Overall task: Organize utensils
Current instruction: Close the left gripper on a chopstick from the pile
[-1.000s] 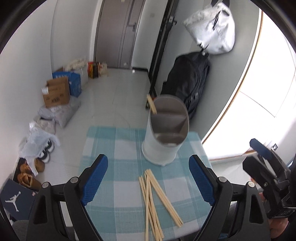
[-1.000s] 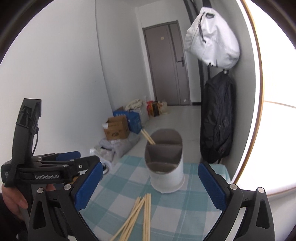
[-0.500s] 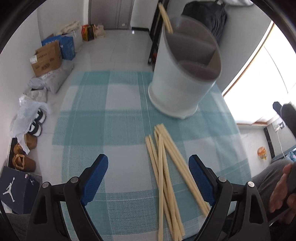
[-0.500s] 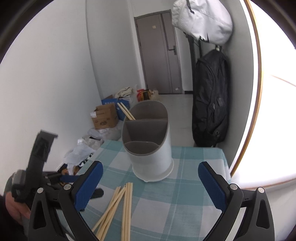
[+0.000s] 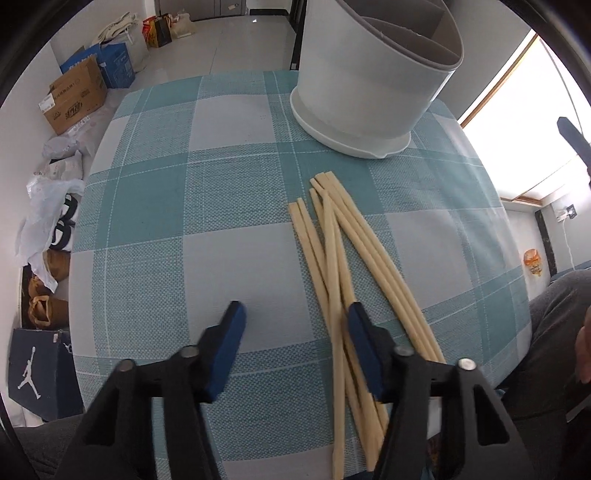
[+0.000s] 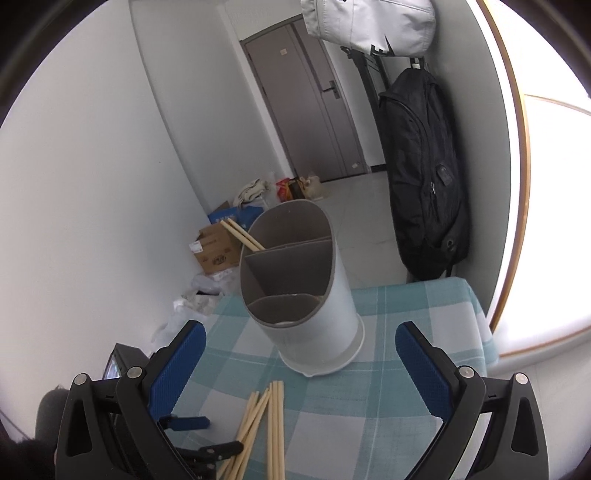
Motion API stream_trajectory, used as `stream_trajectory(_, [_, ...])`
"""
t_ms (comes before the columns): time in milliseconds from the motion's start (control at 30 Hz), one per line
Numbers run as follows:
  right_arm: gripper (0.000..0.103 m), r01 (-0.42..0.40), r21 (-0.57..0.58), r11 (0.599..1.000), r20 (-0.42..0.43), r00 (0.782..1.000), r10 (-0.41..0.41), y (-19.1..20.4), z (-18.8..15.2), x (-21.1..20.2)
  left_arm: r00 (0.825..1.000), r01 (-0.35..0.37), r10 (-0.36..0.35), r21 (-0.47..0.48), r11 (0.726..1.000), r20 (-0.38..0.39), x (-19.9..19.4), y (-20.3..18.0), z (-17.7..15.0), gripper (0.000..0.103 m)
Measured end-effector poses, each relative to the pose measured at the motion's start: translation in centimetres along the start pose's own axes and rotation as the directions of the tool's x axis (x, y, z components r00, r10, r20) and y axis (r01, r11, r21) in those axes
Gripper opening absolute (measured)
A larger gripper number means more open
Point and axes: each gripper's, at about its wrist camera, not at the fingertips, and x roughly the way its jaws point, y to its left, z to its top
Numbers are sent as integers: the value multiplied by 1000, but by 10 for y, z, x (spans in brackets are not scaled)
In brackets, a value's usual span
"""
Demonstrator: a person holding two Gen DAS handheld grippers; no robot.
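Several pale wooden chopsticks (image 5: 340, 251) lie in a loose crossed bundle on the teal checked tablecloth (image 5: 166, 206), in front of a white utensil holder (image 5: 369, 85) with grey dividers. My left gripper (image 5: 295, 332) points steeply down at the near end of the bundle. Its jaws are closing; a chopstick or two lie just inside the right finger, and the pads press on nothing. In the right wrist view, two chopsticks (image 6: 242, 234) stand in the holder's (image 6: 306, 295) far left compartment. My right gripper (image 6: 299, 365) hangs open above the chopsticks (image 6: 266, 417), holding nothing.
Cardboard boxes (image 5: 74, 98), bags and shoes clutter the floor left of the table. A black backpack (image 6: 424, 177) and a white bag (image 6: 365, 22) hang on the far wall by a grey door (image 6: 306, 103). A person's leg (image 5: 546, 314) is at the table's right edge.
My left gripper has sunk and tipped down onto the near end of the chopstick bundle, and its jaws have narrowed. The right gripper has dropped a little towards the holder and stayed open.
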Motion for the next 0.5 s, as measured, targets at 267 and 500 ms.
stream_trajectory(267, [103,-7,39,999,-11,1000,7,-8,1,1,997,70,-71,-53,996,-5,-2,0,0,28])
stream_trajectory(500, [103,-8,54,998,-19,1000,9,-8,1,1,1000,0,0,-28,1000,3,2,-13,7,28])
